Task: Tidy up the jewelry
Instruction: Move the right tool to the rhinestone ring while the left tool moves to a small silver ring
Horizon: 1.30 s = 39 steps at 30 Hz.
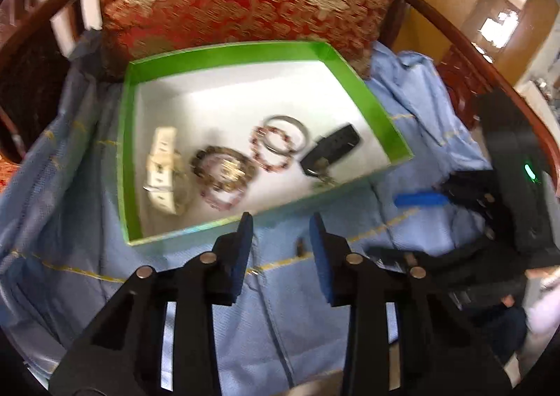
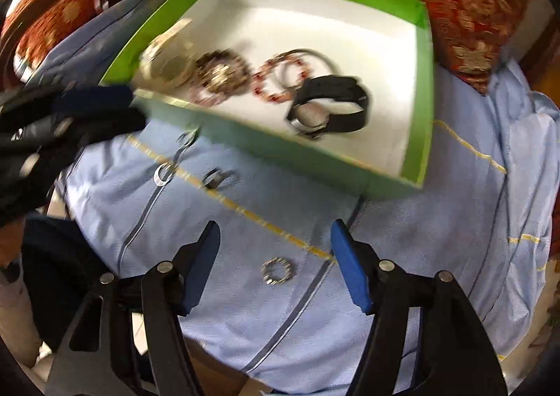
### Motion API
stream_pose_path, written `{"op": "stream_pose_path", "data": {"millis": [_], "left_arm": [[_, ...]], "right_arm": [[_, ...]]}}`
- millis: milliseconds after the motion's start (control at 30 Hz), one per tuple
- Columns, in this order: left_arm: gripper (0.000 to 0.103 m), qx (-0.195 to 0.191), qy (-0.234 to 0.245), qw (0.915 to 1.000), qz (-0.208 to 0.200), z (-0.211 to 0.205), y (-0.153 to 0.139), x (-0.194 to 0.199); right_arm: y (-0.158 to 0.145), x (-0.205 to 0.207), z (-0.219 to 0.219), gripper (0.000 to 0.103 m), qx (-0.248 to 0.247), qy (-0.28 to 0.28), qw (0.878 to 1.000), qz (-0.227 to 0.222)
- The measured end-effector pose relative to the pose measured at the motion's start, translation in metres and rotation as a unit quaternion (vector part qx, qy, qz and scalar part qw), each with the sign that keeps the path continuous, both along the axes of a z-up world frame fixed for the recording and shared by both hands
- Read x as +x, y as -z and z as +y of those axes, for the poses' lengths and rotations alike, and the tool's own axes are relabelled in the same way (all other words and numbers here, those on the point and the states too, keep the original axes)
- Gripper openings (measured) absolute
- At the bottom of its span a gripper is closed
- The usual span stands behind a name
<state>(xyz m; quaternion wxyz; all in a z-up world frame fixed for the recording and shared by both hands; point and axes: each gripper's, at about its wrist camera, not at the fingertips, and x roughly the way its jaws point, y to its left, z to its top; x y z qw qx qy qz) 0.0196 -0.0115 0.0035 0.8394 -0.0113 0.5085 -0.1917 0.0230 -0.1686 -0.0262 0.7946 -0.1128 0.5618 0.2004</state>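
The right gripper (image 2: 276, 238) fingers are spread wide above a ring (image 2: 279, 271) on the cloth (image 2: 420, 256); the left gripper (image 1: 281, 226) fingers are parted, apparently empty, near the box (image 1: 381, 105) edge.

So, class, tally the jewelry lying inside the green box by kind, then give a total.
Watches: 2 (white watch, black watch)
Beaded bracelets: 3 (brown bracelet, pink bracelet, red bracelet)
Metal bangles: 1 (silver bangle)
Total: 6
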Motion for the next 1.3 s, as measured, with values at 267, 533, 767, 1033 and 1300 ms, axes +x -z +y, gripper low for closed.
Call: {"op": "stream_pose_path", "data": {"millis": [267,533,767,1033,1300], "left_arm": [[0.030,0.060,-0.091,0.9914,0.073,0.020,0.039,0.028],[0.032,0.026,-0.117,0.9893,0.082,0.035,0.040,0.034],[0.035,0.042,-0.059,0.9943,0.079,-0.009,0.049,0.028],[0.045,0.125,-0.025,0.9891,0.074,-0.040,0.065,0.024],[0.047,0.115,-0.078,0.9864,0.088,-0.006,0.062,0.028]], "right_arm": [[-0.014,0.021,-0.017,0.065,0.068,0.061,0.996,-0.012],[-0.002,-0.003,-0.003,0.065,-0.026,-0.011,0.999,-0.014],[0.012,-0.014,-0.006,0.065,-0.079,-0.014,0.997,-0.007],[0.018,-0.009,-0.020,0.065,-0.089,0.002,0.996,0.003],[0.024,-0.015,-0.026,0.065,-0.089,-0.010,0.996,0.010]]}}
